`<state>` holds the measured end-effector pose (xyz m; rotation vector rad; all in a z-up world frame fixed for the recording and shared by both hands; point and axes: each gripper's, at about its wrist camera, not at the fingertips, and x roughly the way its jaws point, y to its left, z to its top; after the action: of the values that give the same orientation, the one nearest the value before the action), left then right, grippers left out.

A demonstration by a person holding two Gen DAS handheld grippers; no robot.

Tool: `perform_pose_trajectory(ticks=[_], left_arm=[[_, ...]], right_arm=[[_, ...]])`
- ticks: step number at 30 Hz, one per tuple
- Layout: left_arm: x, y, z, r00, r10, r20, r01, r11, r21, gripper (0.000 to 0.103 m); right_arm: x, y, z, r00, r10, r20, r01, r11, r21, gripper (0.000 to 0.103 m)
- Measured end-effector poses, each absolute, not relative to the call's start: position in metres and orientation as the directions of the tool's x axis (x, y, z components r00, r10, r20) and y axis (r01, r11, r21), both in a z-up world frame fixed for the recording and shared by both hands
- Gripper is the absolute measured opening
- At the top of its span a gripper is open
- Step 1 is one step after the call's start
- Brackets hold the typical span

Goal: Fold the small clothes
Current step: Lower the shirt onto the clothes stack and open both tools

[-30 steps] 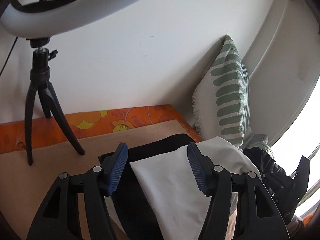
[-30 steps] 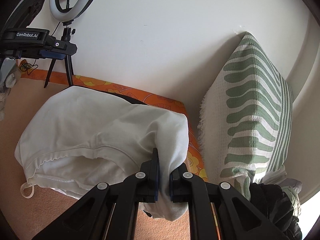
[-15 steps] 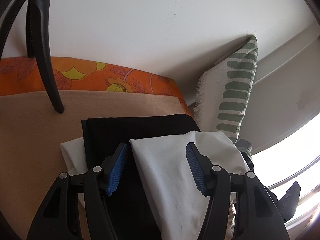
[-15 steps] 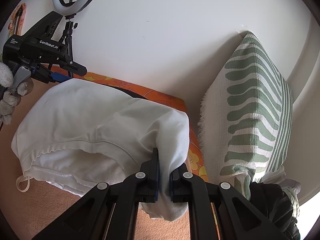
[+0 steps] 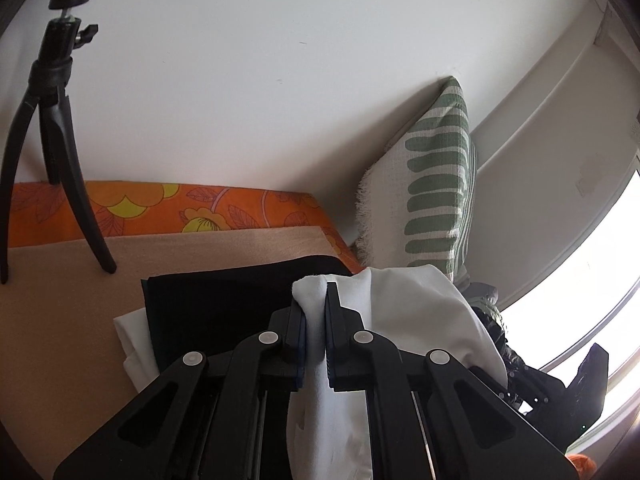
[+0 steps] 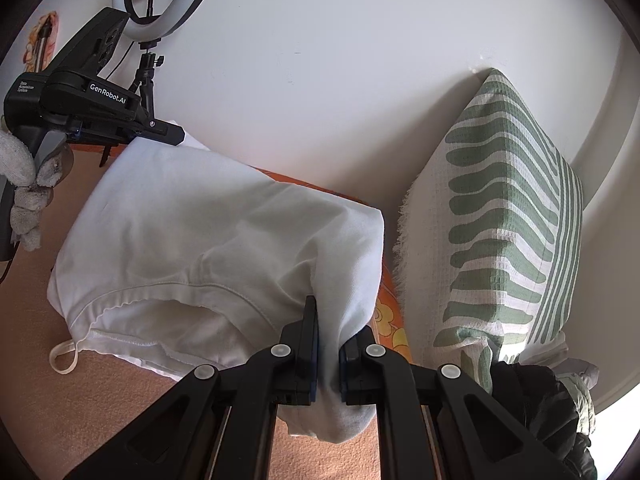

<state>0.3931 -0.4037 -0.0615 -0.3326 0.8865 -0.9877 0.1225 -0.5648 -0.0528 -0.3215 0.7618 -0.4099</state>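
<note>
A white garment (image 6: 208, 236) with a hemmed opening and a small loop hangs between both grippers above the tan mat. My right gripper (image 6: 328, 344) is shut on its near right corner. My left gripper (image 5: 316, 308) is shut on a bunched fold of the same white garment (image 5: 416, 308). In the right wrist view the left gripper (image 6: 176, 134) shows at the garment's far left corner, held by a gloved hand. A folded black garment (image 5: 224, 300) lies on the mat under it, with another white piece (image 5: 134, 332) beneath.
A green-striped cushion (image 6: 508, 224) leans against the white wall at the right. A ring light on a black tripod (image 5: 60, 128) stands at the left on the mat. An orange flowered cloth (image 5: 192, 212) runs along the wall. Dark clothes (image 6: 536, 400) are piled beside the cushion.
My left gripper was open around the white garment and has now shut on a fold of it. The right gripper has kept its hold.
</note>
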Motion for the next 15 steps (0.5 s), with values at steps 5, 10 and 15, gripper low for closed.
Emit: perform_pose_trajectory(ticks=[5, 10, 15], left_arm=[[0.393, -0.387, -0.034, 0.293, -0.841, -0.455, 0.603, 0.532, -0.595, 0.006], [0.404, -0.379, -0.021, 0.365, -0.813, -0.454, 0.612, 0.577, -0.540, 0.006], [0.414, -0.387, -0.033, 0.429, -0.746, -0.509, 0.615, 0.654, -0.441, 0.006]], right_arm=[[0.120, -0.558, -0.033, 0.679, -0.453, -0.578, 0.225, 0.877, -0.424, 0.005], [0.135, -0.564, -0.030, 0.683, -0.447, -0.578, 0.224, 0.881, -0.416, 0.005], [0.157, -0.573, -0.045, 0.661, -0.444, -0.605, 0.223, 0.886, -0.406, 0.005]])
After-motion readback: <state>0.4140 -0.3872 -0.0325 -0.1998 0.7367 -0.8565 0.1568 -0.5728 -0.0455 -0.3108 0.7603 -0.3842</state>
